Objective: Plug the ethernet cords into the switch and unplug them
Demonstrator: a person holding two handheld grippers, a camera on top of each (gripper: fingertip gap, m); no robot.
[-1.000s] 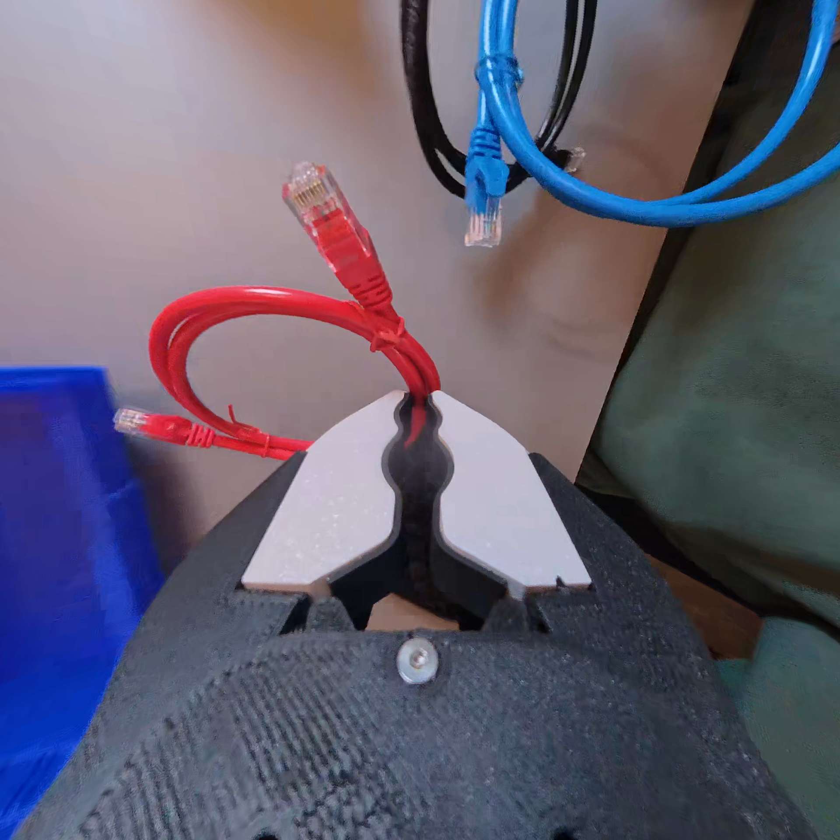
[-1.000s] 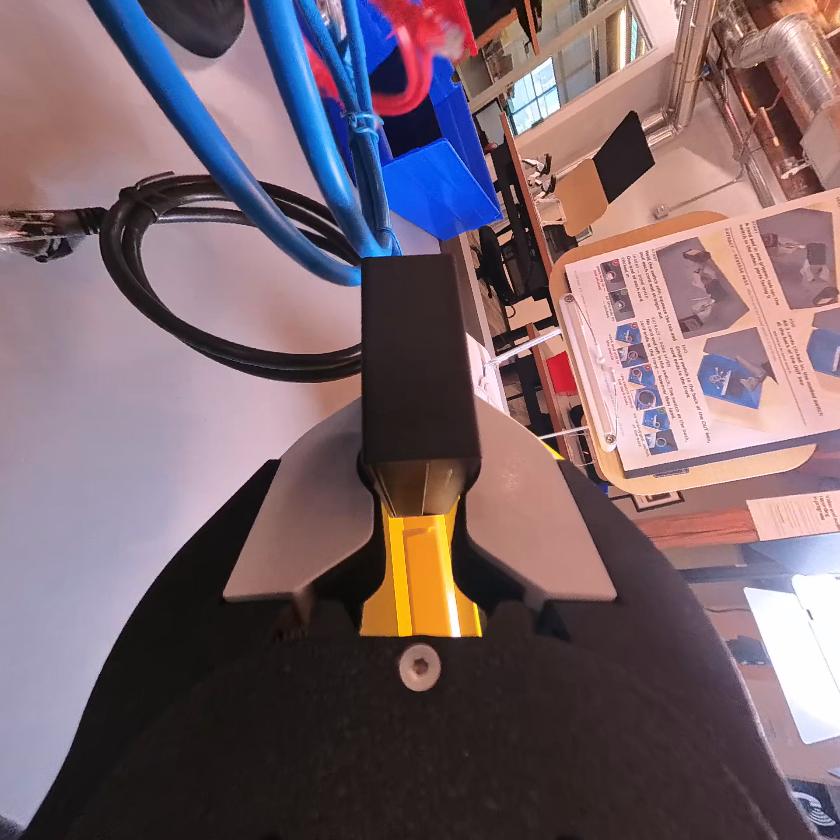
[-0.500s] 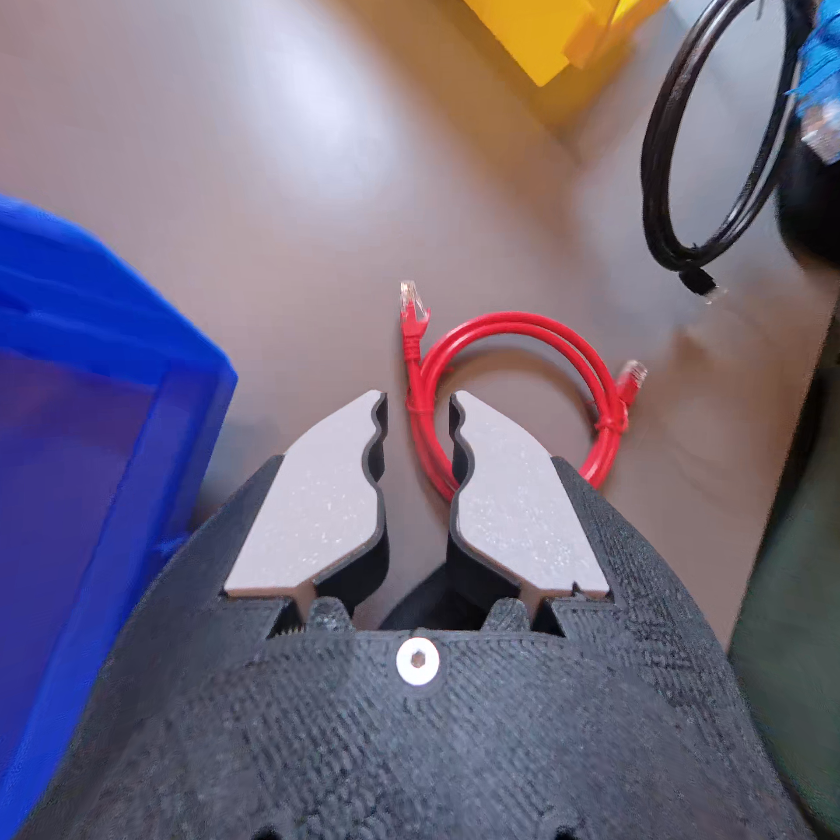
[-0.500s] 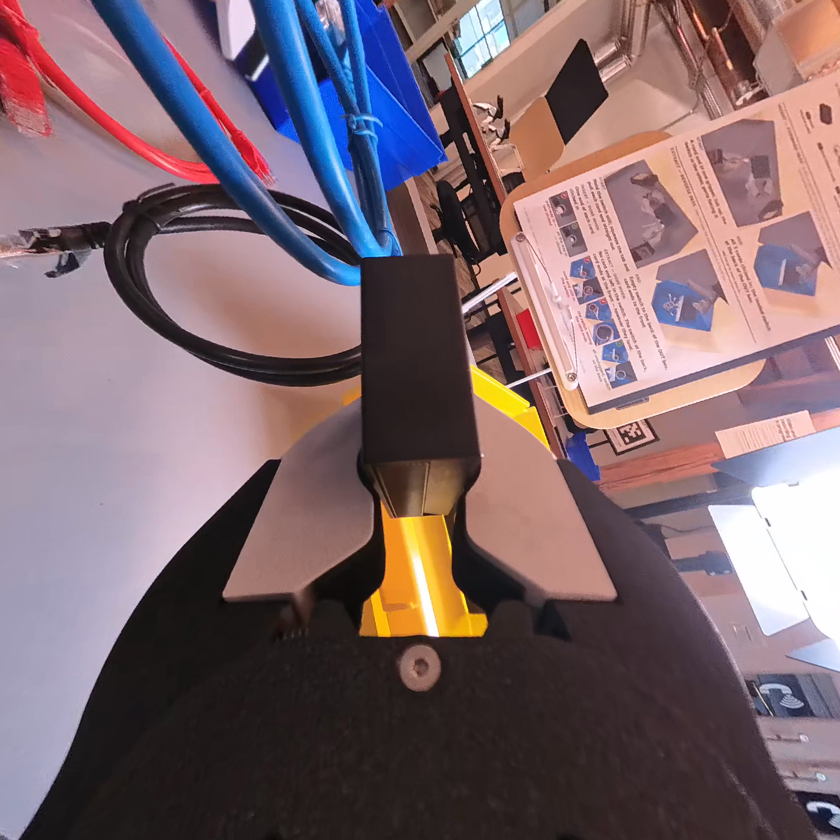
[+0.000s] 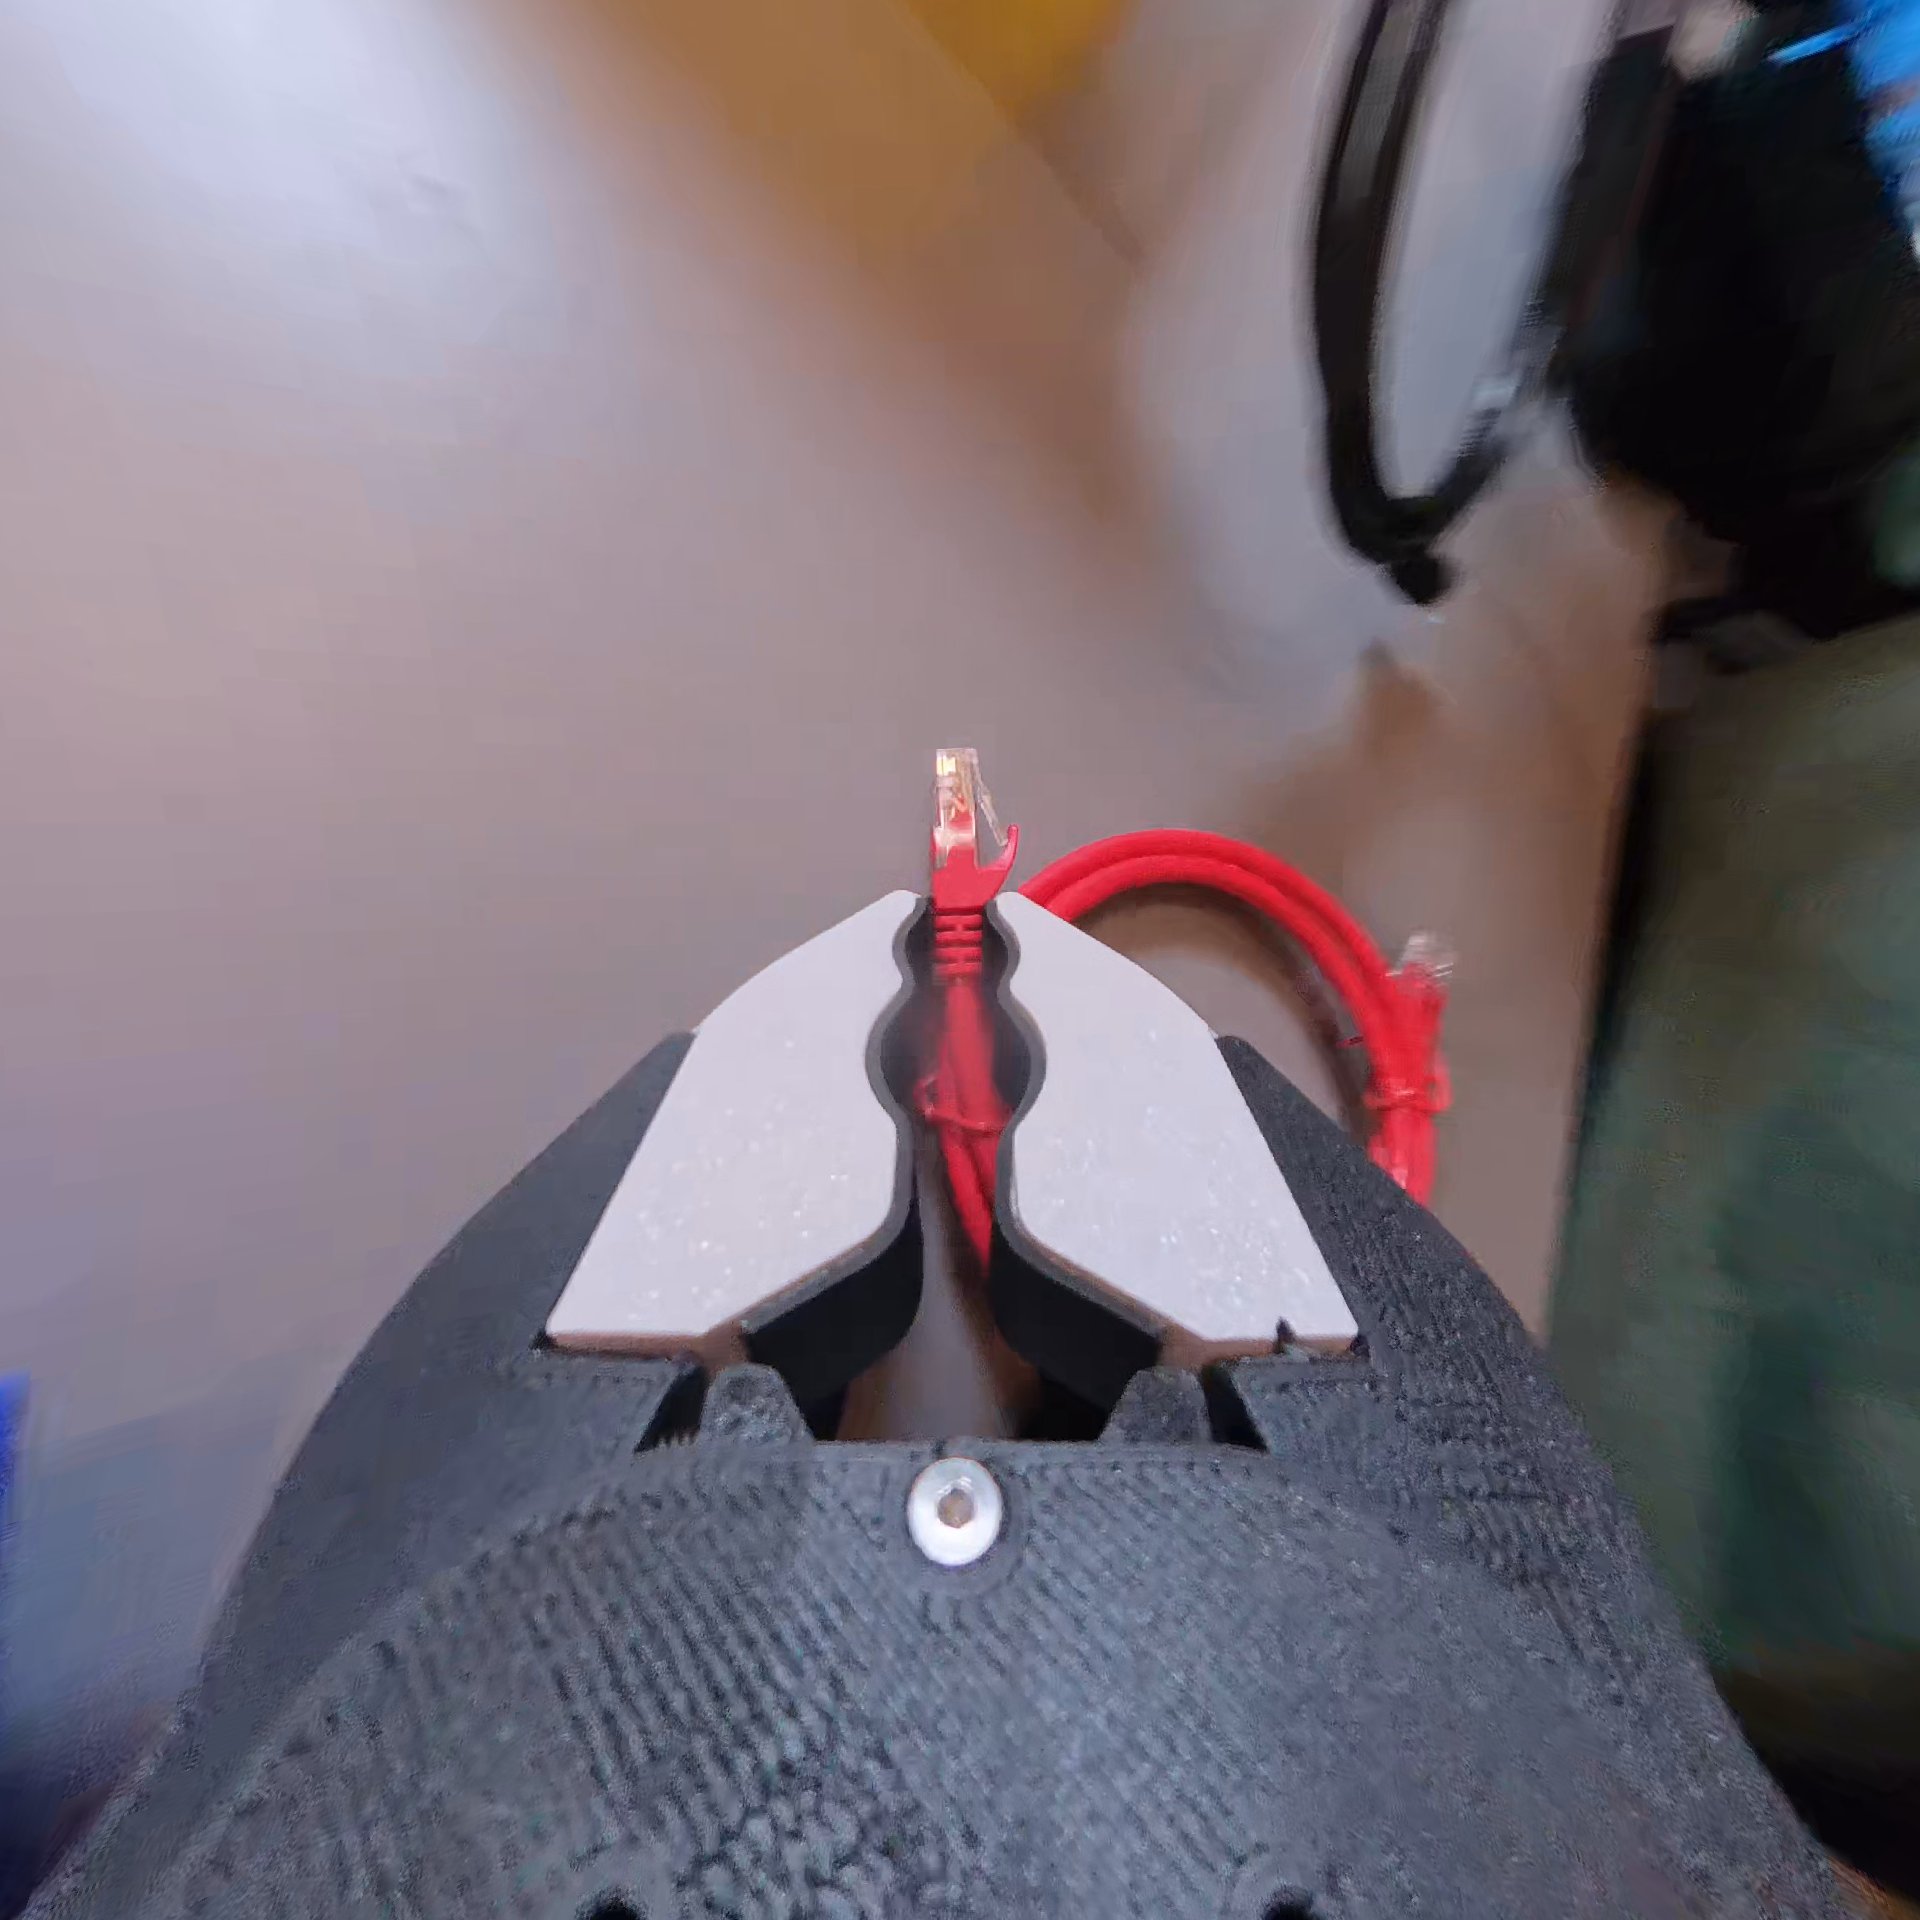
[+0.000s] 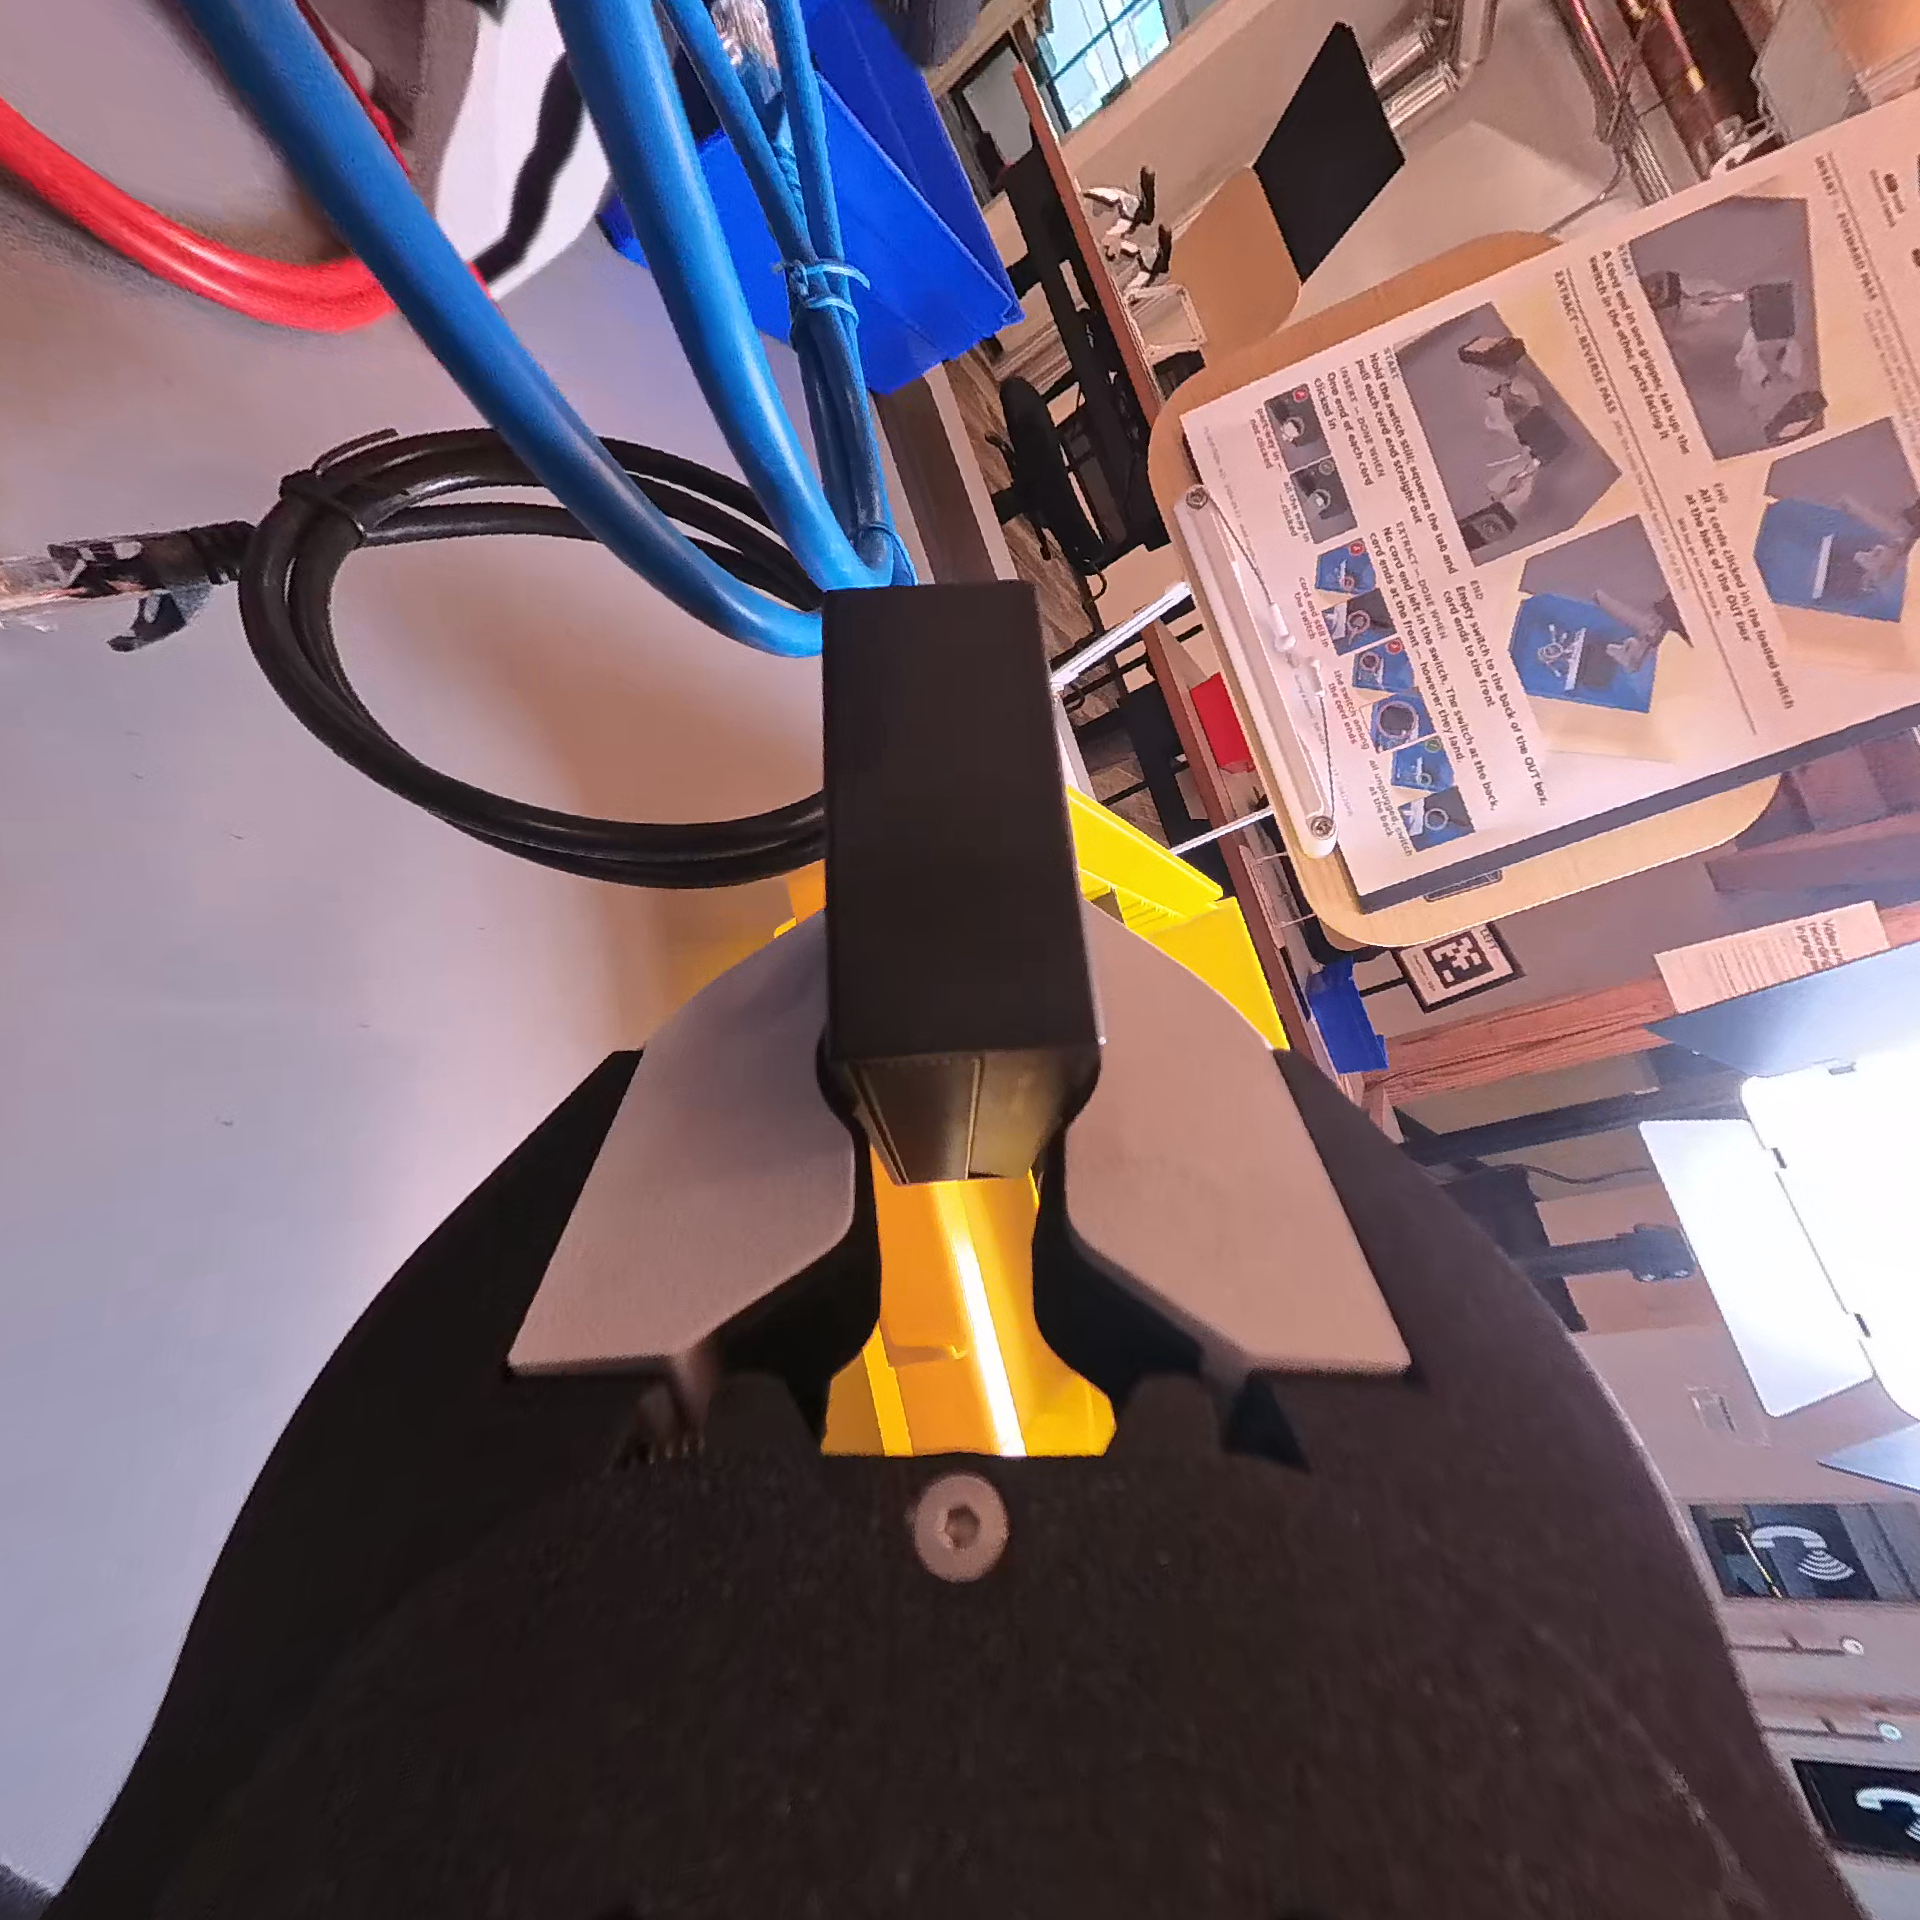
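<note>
Left gripper: fingers clamped on the red cord just behind its boot, clear plug sticking out past the tips, latch tab turned to the right. The rest of the coil hangs off to the right, second plug loose.

Right gripper: fingers closed on the black switch, held long-ways and pointing away from the camera. Blue cord and black cord both meet its far end; we cannot tell whether they are seated, since the port face is hidden.

Step in hand, as we judge it: bring the red plug to a free port. To do it well we keep the grip near the boot so the plug does not flop, turn the tab to match the port's notch, line the plug square with the port before pushing, and hold the switch steady against the push. The trailing coil could snag on the other cords.

View differences: the left wrist view alone shows the plug's orientation and the grip on it; the switch there is only a dark blur at far right. The right wrist view alone shows the switch body, the yellow bin under it, the blue bin farther off, the instruction board and the pale surface; of the red cord it gives only a loop at upper left.
</note>
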